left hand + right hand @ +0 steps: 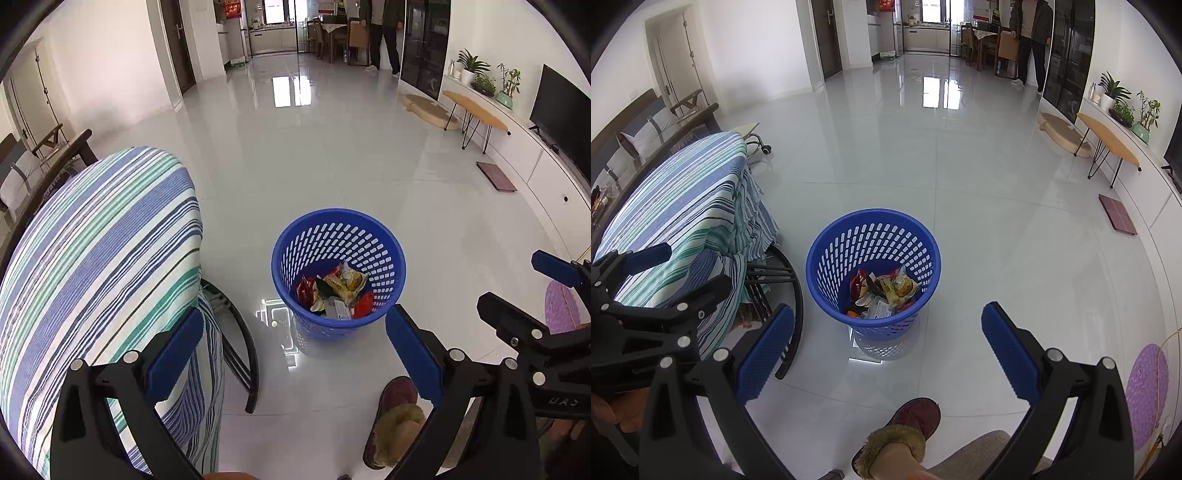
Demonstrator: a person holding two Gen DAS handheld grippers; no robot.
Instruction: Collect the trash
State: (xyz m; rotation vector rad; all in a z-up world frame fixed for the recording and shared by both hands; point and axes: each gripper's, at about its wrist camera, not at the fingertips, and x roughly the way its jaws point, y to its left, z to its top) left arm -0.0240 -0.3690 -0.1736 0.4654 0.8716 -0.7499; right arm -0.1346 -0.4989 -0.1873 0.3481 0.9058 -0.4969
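Observation:
A blue perforated wastebasket [338, 273] [873, 271] stands on the glossy floor with several snack wrappers [338, 291] [882, 291] lying in its bottom. My left gripper [295, 350] hangs above and short of the basket, open, nothing between its blue pads. My right gripper [888, 350] is likewise open and empty, held above the floor just short of the basket. Each gripper shows at the side of the other's view: the right gripper [535, 288] at the right edge, the left gripper [676, 266] at the left edge.
A table under a blue-and-green striped cloth [96, 266] [687, 206] stands left of the basket, with black curved legs [790, 306]. A person's slippered foot [905, 432] is below. A purple mat [1147, 395], wooden side table [1108, 142], TV cabinet and two distant people [384, 33] lie right and beyond.

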